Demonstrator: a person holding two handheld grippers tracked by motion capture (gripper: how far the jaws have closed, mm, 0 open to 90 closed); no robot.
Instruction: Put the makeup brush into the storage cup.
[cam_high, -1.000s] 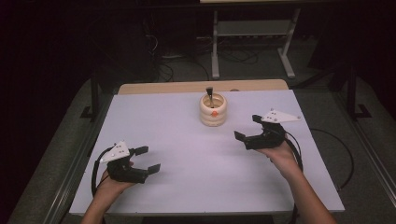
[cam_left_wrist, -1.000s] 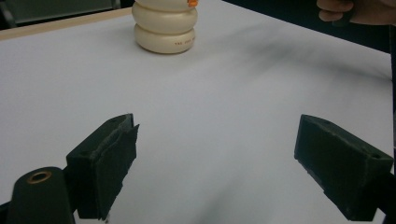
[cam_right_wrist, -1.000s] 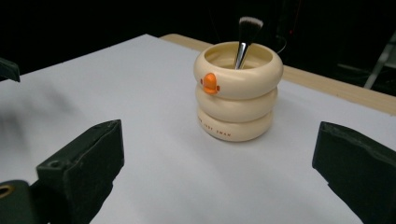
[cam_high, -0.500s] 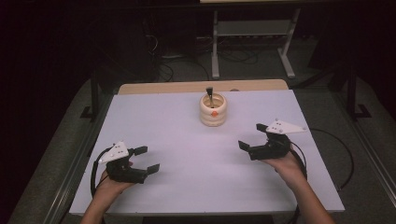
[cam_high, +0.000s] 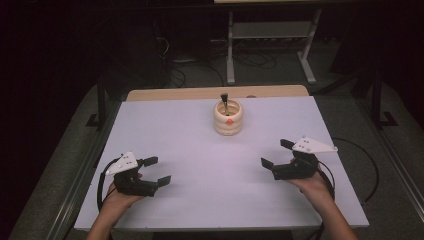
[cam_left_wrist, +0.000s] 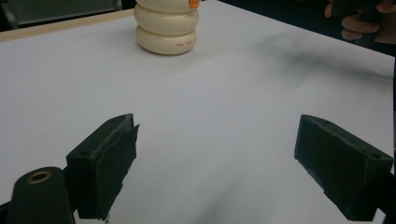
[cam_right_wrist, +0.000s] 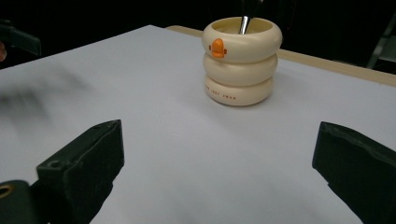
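1. While dark floor surrounds it, the table (cam_high: 200, 150) takes the middle of the high view: a flat, matte white rectangular top with a strip of pale wood along its far edge.
2. Toward the upper middle of that view stands a cream holder (cam_high: 228, 118), shaped like three stacked rounded rings, smooth and glossy, with a small orange duck-bill knob on the top ring and fine print on the bottom ring.
3. From its open mouth rises a thin metal utensil (cam_high: 225, 102) with a dark upper end; what kind it is cannot be told.
4. At lower left of the high view, the left gripper (cam_high: 156, 170) rests in a hand at the table's near edge, its black, blocky, rough-faced jaws spread wide with nothing between them; a grey three-cornered plate sits on top.
5. At lower right, the right gripper (cam_high: 275, 154) is likewise held wide apart and empty, its jaws pointing toward the frame's centre, well apart from the holder.
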